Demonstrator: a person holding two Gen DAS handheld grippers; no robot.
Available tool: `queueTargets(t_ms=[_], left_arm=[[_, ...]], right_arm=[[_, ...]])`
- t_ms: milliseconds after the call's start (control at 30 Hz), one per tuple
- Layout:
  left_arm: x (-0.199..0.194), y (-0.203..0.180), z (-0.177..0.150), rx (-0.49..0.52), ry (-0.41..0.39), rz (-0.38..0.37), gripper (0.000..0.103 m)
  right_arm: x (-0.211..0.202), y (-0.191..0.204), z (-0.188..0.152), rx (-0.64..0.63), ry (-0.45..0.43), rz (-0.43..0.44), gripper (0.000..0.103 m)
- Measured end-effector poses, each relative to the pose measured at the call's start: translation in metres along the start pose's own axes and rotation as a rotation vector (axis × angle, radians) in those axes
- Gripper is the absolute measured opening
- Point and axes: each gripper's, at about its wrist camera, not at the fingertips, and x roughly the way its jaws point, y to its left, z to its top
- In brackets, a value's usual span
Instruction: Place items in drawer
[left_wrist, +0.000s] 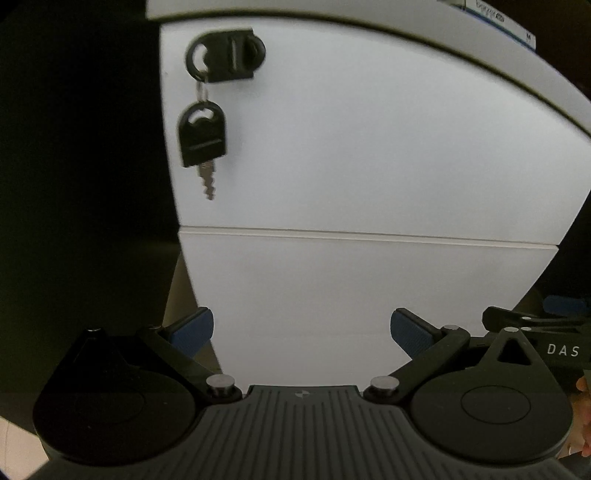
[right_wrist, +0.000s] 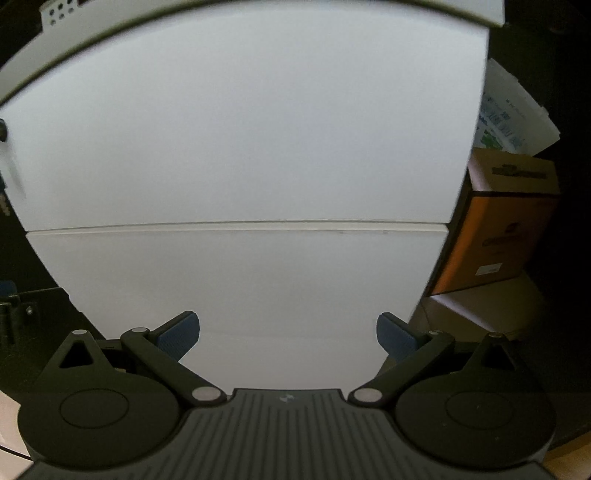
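Facing white drawer fronts (left_wrist: 369, 147), both the left gripper (left_wrist: 301, 332) and right gripper (right_wrist: 288, 334), lettered "DAS", gape wide, empty.

Brightness: dim overall; the white drawer fronts (left_wrist: 369, 147) are the brightest surface, evenly grey-white without glare.
Surroundings: left of the drawer fronts the left wrist view falls to near black.
Blur: the hanging key (left_wrist: 202, 138) and its lock (left_wrist: 226, 55) are soft, smeared.
Distortion: fisheye bends the drawer edges into arcs; dark vignette at the corners.
Right view: the cardboard box (right_wrist: 498, 229) beside the drawer fronts looks dull, soft-edged.
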Motion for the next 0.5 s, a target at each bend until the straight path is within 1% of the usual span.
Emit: queueTargets(t_ms=[33,67,133,233,267,367,433,500], left_arm=[[-0.005,0.0,-0.001,0.0,-0.002,0.0,0.103],[-0.008,0.0,-0.001,0.0,-0.004,0.0,0.103],[-0.017,0.0,-0.003,0.0,-0.01,0.001,0.103],[-0.024,0.002,0.0,-0.004,-0.017,0.002,0.103],[-0.029,0.002,-0.002,-0.005,-0.019,0.002,0.103],[-0.04,0.002,-0.004,-0.003,-0.025,0.002,0.103],[-0.04,0.005,0.0,-0.003,-0.027,0.0,0.103],[-0.04,0.008,0.005,-0.001,-0.028,-0.003,0.103]], right_arm=[[-0.001,-0.005,-0.001,0.001,-0.003,-0.001,0.103],[0.006,0.001,0.002,0.002,-0.006,-0.001,0.103],[0.006,0.006,0.005,-0.004,-0.014,-0.003,0.103],[0.014,0.007,0.019,-0.019,-0.029,-0.007,0.103],[0.01,0.005,0.023,-0.022,-0.033,-0.006,0.103],[0.031,0.023,0.026,-0.028,-0.042,-0.004,0.103],[0.027,0.025,0.027,-0.031,-0.049,-0.003,0.103],[0.024,0.019,0.028,-0.03,-0.051,0.0,0.103]])
